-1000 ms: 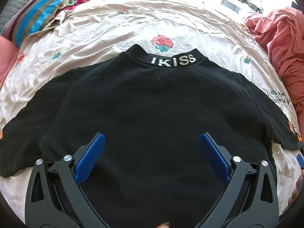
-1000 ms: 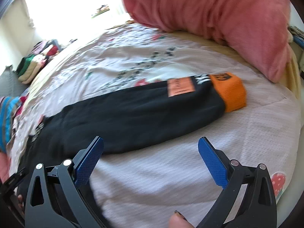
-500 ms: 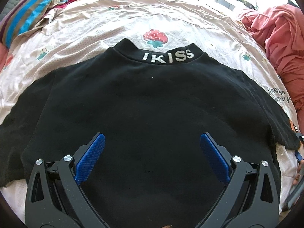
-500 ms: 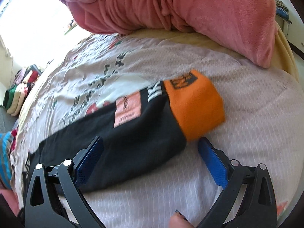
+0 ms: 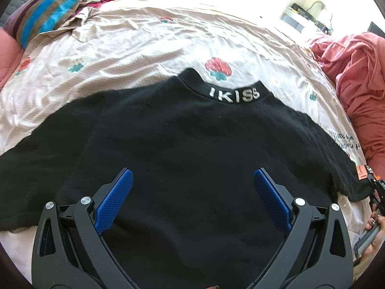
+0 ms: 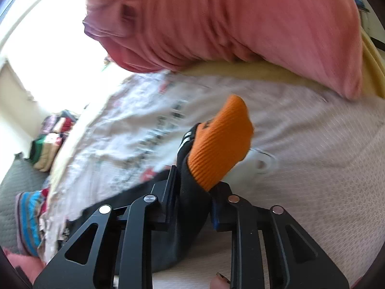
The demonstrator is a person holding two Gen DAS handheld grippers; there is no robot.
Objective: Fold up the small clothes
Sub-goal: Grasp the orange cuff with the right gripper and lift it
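Bedsheet, right gripper pinching sleeve

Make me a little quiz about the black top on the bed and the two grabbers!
1. True or false: the left gripper has its jaws wide apart over the black top.
2. Which part of the top is the right gripper pinching? A) the collar B) the sleeve by the orange cuff C) the bottom hem
3. Fill in: the fruit printed on the bedsheet just past the collar is a ____.

Key: 1 true; 2 B; 3 strawberry.
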